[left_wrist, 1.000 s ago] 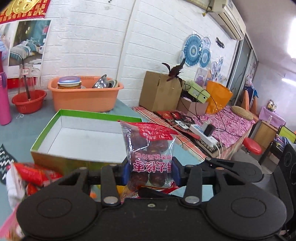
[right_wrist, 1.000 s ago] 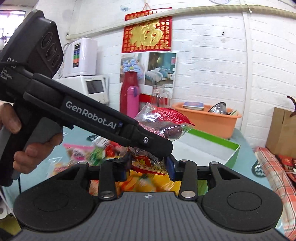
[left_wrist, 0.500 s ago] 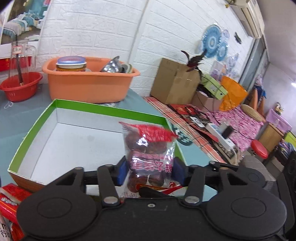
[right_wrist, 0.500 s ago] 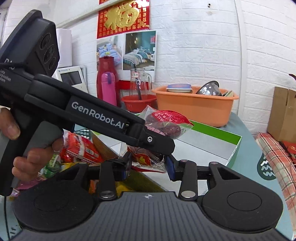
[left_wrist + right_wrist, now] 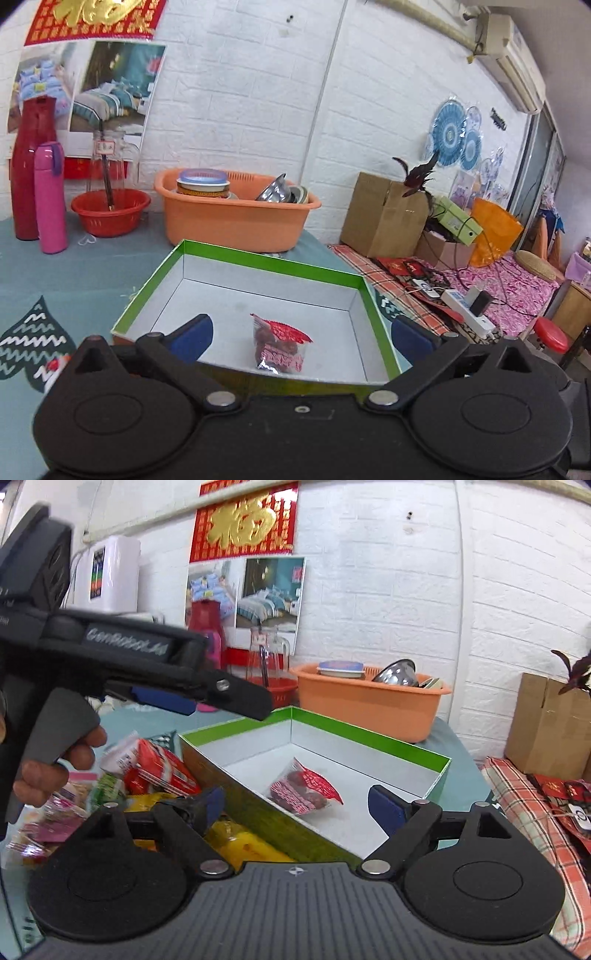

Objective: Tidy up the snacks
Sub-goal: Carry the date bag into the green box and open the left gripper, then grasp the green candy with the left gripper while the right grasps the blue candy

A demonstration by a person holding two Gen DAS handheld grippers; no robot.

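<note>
A clear snack bag with a red top and dark fruit [image 5: 279,347] lies on the white floor of the green-rimmed box [image 5: 266,260]. It also shows in the right wrist view [image 5: 304,794], inside the box [image 5: 369,734]. My left gripper [image 5: 301,334] is open and empty above the box's near edge; it also shows from the side at upper left in the right wrist view [image 5: 207,698]. My right gripper [image 5: 297,805] is open and empty over the box's near wall. A pile of snack packets [image 5: 147,771] lies left of the box.
An orange tub of dishes [image 5: 236,216] stands behind the box. A red basket [image 5: 110,210], a pink flask [image 5: 50,197] and a red bottle [image 5: 27,170] stand at the back left. A cardboard box [image 5: 382,216] and a cluttered side table [image 5: 480,291] are to the right.
My left gripper opened and let the red-topped bag drop into the box, then drew back and up. My right gripper also opened and no longer holds a packet.
</note>
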